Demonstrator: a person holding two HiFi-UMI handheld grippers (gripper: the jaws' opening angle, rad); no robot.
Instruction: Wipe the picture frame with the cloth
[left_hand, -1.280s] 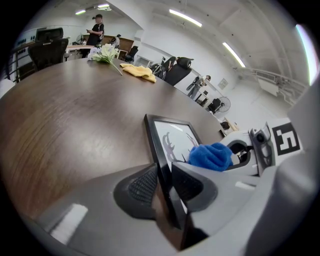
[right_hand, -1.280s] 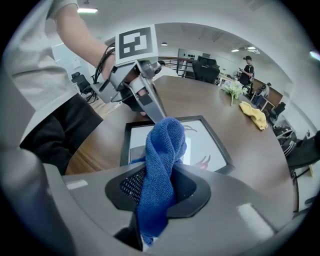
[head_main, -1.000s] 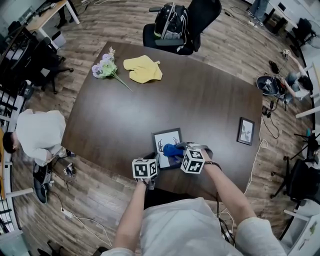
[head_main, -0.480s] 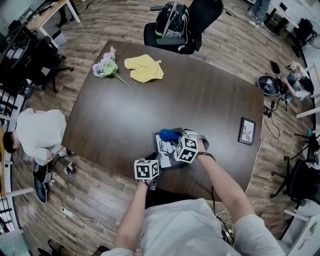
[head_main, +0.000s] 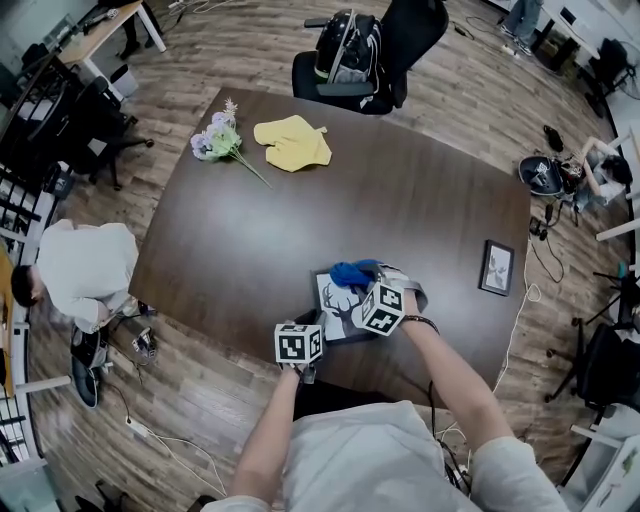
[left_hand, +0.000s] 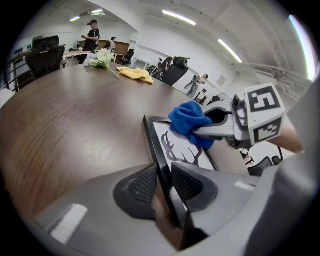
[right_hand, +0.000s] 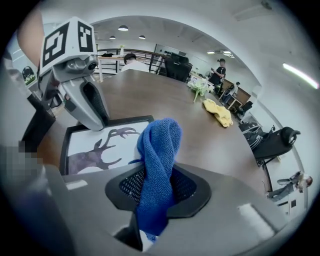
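Blue cloth (right_hand: 161, 142) pinched in right gripper (right_hand: 155, 189) — left gripper (left_hand: 164, 186) clamps picture frame (left_hand: 171, 142) edge

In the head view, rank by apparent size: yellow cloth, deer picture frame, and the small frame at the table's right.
Largest, too close to rank: deer picture frame, partly covered, and yellow cloth.
Smallest: small frame.

A: Left gripper (left_hand: 164, 189) is pitched steeply down, jaws clamped on the picture frame (left_hand: 185, 150) edge, left forearm (head_main: 268, 430) reaching straight out.

B: Right gripper (right_hand: 157, 187) sits just ahead, to its right. Pitched down too, jaws pinching the cloth (right_hand: 160, 145), right forearm (head_main: 452, 372) angling in toward it.
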